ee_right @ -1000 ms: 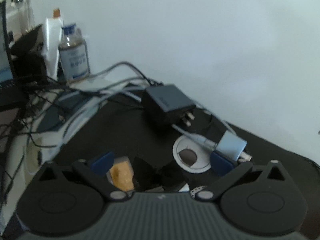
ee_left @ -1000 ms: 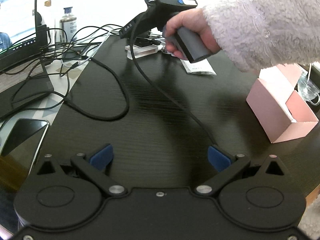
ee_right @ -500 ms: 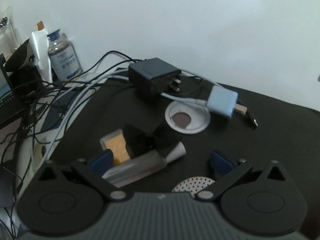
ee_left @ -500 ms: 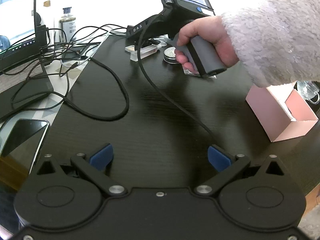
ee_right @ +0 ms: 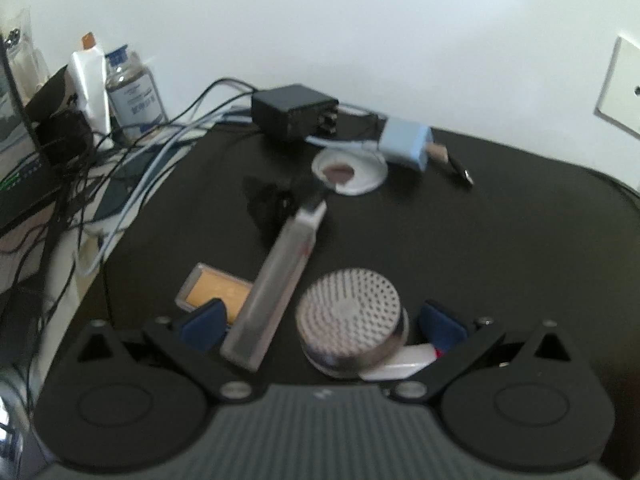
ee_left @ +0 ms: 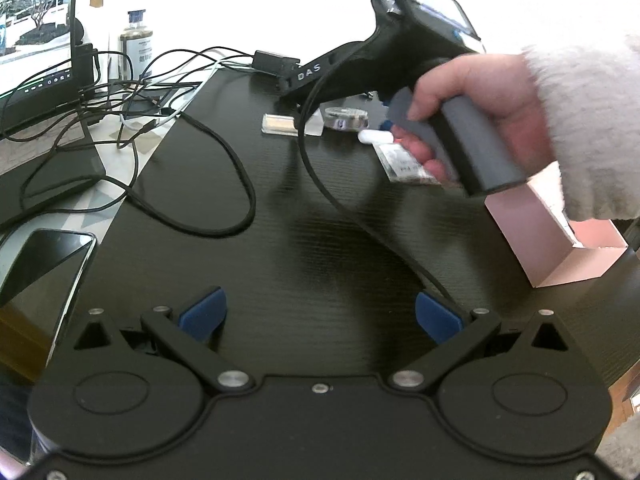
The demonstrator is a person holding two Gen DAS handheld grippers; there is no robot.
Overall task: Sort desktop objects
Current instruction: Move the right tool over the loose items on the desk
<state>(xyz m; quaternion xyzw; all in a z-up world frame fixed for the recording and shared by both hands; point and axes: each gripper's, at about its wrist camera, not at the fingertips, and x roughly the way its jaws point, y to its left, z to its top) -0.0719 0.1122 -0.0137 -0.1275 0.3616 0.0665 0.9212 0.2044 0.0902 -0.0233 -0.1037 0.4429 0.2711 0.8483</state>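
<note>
Perforated disc: round, silvery metal, top face dotted with small holes (ee_right: 350, 316) — lies flat on the desk, lower centre of the right wrist view, between the right gripper's blue pads and touching neither.
Clear case: long transparent block (ee_right: 280, 280), running from lower centre up toward the middle of the frame, just left of the disc; slightly blurred.
Tan plate: flat clear-edged rectangle with a yellow-brown face (ee_right: 214, 292), lower left of centre, partly behind the left pad.
White piece: small white item with a red end (ee_right: 404, 360), tucked under the disc's lower right edge; what it is cannot be told.
Packet: small printed sachet (ee_left: 402, 164), right of centre in the left wrist view, partly hidden by fingers.
Right gripper: spread wide, nothing gripped (ee_right: 322, 320); tilted down over the disc and case.
Right hand: wrapped round the grey handle (ee_left: 476, 116), upper right of the left wrist view, in a fuzzy pale sleeve (ee_left: 588, 120); a black cable (ee_left: 320, 176) hangs from the device down to the desk.
Left gripper: released and empty (ee_left: 320, 312), low over bare desk at bottom centre.
Desk: black, fine-grained top (ee_left: 304, 248).
Pink box: open-topped (ee_left: 560, 240), right edge of the frame.
Phone: dark screen (ee_left: 44, 260), left edge, off the black top.
Back of desk: black power adapter (ee_right: 294, 114), pale blue plug (ee_right: 406, 140), white ring (ee_right: 352, 172) — all upper centre; tangle of cables and a labelled bottle (ee_right: 134, 94) upper left.
Room: plain white wall; monitor (ee_left: 36, 28) lit at upper left.
</note>
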